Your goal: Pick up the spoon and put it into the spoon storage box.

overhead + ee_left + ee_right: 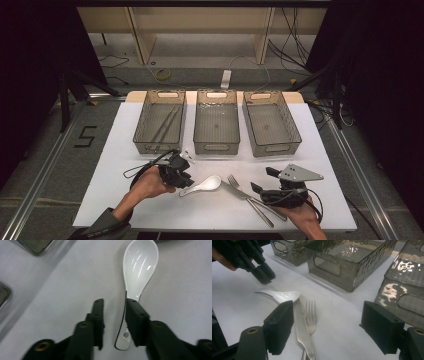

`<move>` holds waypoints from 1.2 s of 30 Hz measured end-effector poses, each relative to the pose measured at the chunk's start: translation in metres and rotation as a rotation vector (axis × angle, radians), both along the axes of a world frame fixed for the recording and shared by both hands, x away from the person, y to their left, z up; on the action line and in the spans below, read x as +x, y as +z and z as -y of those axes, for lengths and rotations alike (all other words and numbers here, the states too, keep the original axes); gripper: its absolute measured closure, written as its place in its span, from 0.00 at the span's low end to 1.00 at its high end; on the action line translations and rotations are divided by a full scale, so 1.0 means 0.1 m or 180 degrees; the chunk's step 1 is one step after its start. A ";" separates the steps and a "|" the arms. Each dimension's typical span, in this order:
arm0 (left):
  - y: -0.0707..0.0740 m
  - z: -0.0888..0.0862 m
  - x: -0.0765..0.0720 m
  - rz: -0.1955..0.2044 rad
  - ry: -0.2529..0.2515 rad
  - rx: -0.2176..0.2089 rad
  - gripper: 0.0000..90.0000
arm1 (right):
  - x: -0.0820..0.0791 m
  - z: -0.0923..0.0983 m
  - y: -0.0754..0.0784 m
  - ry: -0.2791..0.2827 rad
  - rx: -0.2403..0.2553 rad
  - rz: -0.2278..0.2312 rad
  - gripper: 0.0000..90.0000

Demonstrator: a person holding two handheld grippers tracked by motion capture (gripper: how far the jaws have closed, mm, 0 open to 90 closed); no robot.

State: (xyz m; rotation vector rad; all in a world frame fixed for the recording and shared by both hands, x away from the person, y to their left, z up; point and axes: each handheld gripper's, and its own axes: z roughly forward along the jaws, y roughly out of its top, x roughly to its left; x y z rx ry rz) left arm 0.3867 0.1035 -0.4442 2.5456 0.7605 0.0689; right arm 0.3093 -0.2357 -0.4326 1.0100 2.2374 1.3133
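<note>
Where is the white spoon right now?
In the high view, the white spoon lies on the table's near-centre, left of the fork, its handle between the open jaws of the left gripper.

Left gripper (186, 170) low over table, jaws parted, tilted down-forward, left forearm angled in from bottom left; right gripper (265, 181) near bottom right, jaws wide apart, held level, pointing left-forward

Left gripper (186, 167) with blocky matte black jaws, brass-ringed screw holes, thin black looping cable, right gripper (262, 181) black with grey three-cornered plate dotted with holes, dark grey-green sleeve (102, 225) at left forearm
</note>
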 end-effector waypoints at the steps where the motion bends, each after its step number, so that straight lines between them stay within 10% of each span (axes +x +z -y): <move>1: 0.01 0.00 0.00 -0.0009 -0.0001 -0.0003 0.65 | 0.00 0.00 0.00 0.0000 0.0002 -0.0001 0.30; 7: 0.04 0.07 -0.05 -0.0049 0.0027 0.0056 0.41 | 0.01 0.01 0.00 -0.0001 0.0001 0.0005 0.30; 18: -0.11 0.14 -0.07 -0.0109 -0.0032 0.0288 0.34 | 0.00 -0.01 0.00 0.0025 -0.0021 0.0002 0.30; 36: -0.20 0.20 -0.12 -0.0070 -0.0214 0.0391 0.68 | 0.00 -0.01 -0.01 0.0016 -0.0030 0.0003 0.30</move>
